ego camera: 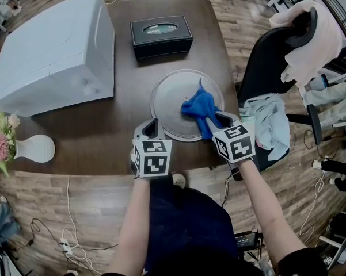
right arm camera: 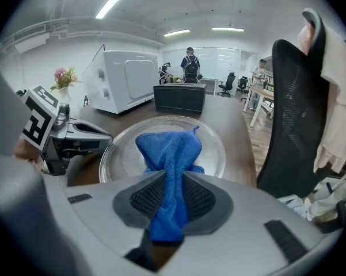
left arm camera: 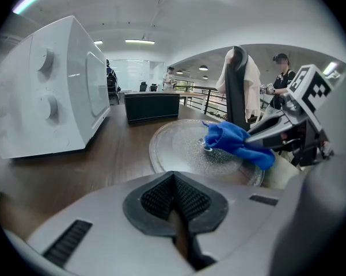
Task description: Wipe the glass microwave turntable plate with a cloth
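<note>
The round glass turntable plate point(ego camera: 173, 99) point(left arm camera: 181, 148) point(right arm camera: 210, 140) lies flat on the dark wooden table point(ego camera: 109, 125). A blue cloth point(ego camera: 200, 109) point(left arm camera: 233, 140) point(right arm camera: 170, 154) rests bunched on the plate's right half. My right gripper point(ego camera: 214, 123) point(right arm camera: 168, 206) is shut on the cloth's near end, at the plate's front right rim. At the plate's front left edge my left gripper point(ego camera: 151, 128) point(left arm camera: 174, 211) is shut, its pads together with nothing between them.
A white microwave point(ego camera: 54, 50) point(left arm camera: 43, 85) stands at the table's left. A black tissue box point(ego camera: 161, 36) sits behind the plate. A white vase point(ego camera: 34, 148) with flowers is at the front left. A black office chair point(ego camera: 276, 56) with cloths stands right of the table.
</note>
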